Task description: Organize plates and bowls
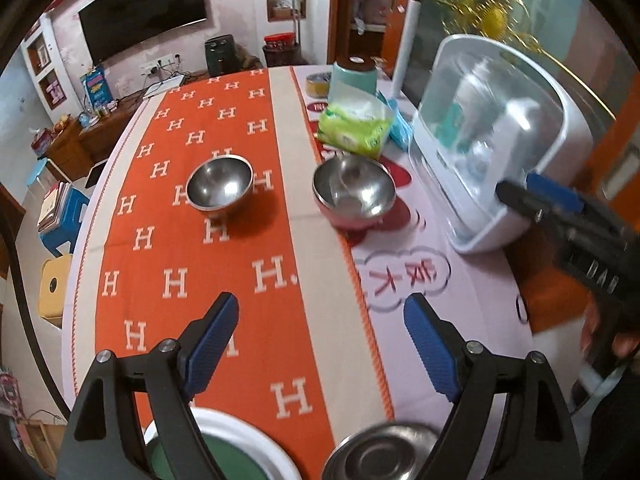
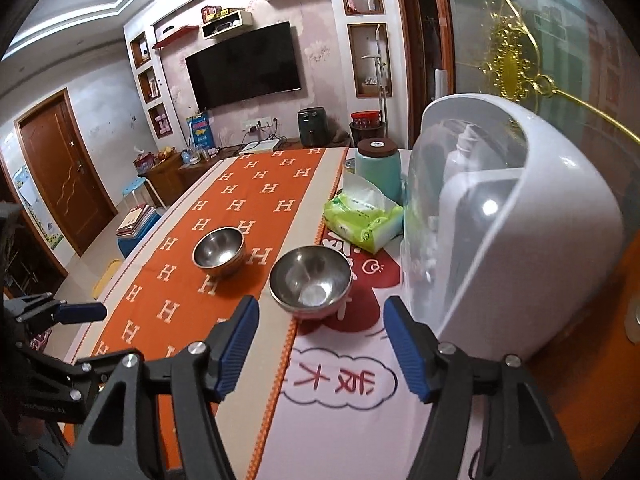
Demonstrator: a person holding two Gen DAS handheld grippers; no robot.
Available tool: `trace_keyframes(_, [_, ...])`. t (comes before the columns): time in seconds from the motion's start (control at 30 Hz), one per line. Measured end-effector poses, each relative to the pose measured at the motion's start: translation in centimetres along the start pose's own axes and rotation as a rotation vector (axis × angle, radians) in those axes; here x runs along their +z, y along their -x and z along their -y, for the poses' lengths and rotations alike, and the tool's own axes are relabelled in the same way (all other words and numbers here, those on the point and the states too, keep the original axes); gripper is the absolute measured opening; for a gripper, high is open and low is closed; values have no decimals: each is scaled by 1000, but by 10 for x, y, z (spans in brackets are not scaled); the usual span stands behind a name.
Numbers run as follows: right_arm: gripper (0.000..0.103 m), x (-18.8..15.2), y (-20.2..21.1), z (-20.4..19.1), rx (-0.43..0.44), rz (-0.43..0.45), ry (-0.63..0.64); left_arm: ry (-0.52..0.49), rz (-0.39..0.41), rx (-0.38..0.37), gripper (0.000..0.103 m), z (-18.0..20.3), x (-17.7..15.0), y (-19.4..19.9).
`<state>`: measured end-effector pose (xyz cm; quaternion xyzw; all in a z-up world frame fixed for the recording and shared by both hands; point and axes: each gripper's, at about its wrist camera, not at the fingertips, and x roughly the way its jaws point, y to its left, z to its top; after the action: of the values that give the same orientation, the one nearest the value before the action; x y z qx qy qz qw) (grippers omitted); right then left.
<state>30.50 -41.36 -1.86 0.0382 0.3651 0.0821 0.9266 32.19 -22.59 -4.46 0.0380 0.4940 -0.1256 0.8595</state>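
Note:
Two steel bowls stand upright on the table ahead: the left bowl (image 1: 220, 187) (image 2: 219, 252) on the orange runner, the right bowl (image 1: 354, 192) (image 2: 311, 280) at the runner's edge. My left gripper (image 1: 320, 312) is open above the table, nothing between its blue pads. Below it, at the near edge, lie a white plate with a green centre (image 1: 236, 440) and another steel bowl (image 1: 380, 456). My right gripper (image 2: 320, 316) is open and holds nothing, short of the right bowl. It shows in the left wrist view as a black arm (image 1: 560, 216).
A large white appliance with a clear dome (image 1: 492, 148) (image 2: 500, 232) stands to the right of the bowls. Behind them lie a green wipes pack (image 1: 354, 128) (image 2: 364, 216) and a teal canister (image 2: 378, 168). The orange H-pattern runner (image 1: 192, 260) covers the table's left half.

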Motion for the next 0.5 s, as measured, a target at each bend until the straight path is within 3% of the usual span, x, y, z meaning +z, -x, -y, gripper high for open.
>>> trace_keyframes(0.27, [65,-8,-31,0,-7,59,-22,26,72,11,84,0,22,-22])
trace_keyframes(0.5, [65,-20,-50,1,-22,133,-53,96,136,-23,84,-7,31,-53])
